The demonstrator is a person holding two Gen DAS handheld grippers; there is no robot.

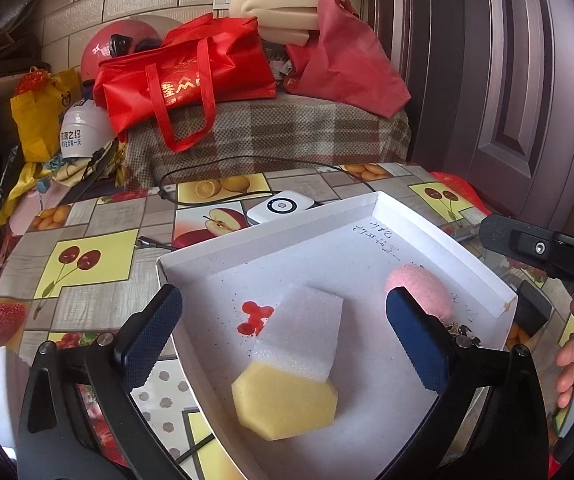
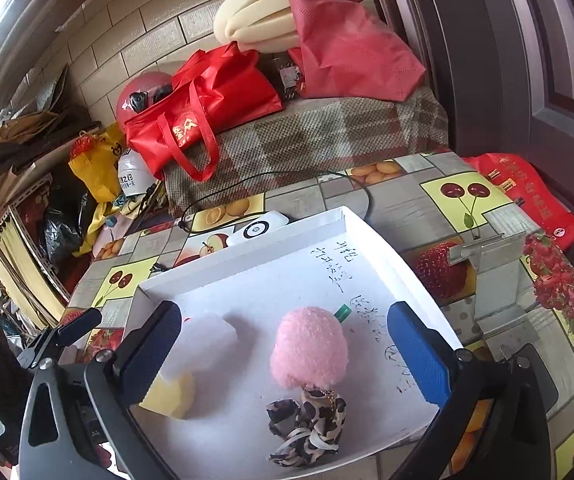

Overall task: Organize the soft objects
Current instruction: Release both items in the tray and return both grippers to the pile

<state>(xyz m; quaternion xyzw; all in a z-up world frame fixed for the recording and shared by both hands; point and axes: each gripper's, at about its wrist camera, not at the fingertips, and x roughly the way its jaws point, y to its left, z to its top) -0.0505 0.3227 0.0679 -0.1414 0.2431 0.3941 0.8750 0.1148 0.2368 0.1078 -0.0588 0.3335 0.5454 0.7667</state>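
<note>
A shallow white box (image 1: 271, 236) lies on the fruit-patterned table; it also shows in the right wrist view (image 2: 371, 236). In it lie a yellow sponge (image 1: 283, 400), a white foam block (image 1: 307, 332) overlapping it, and a pink pompom (image 1: 423, 288). My left gripper (image 1: 283, 340) is open and empty above the foam and sponge. In the right wrist view the pink pompom (image 2: 309, 348) with a leopard-print bow (image 2: 307, 432) lies between the open jaws of my right gripper (image 2: 283, 356). The foam (image 2: 207, 344) and sponge (image 2: 171, 396) lie at its left finger.
A white power bank (image 1: 281, 206) with a black cable lies behind the box. A metal bracket (image 2: 495, 276) stands on the table right of it. Red bags (image 1: 183, 80), helmets and foam rolls (image 1: 283, 4) sit on a plaid bench behind. A dark door (image 1: 507, 80) is at right.
</note>
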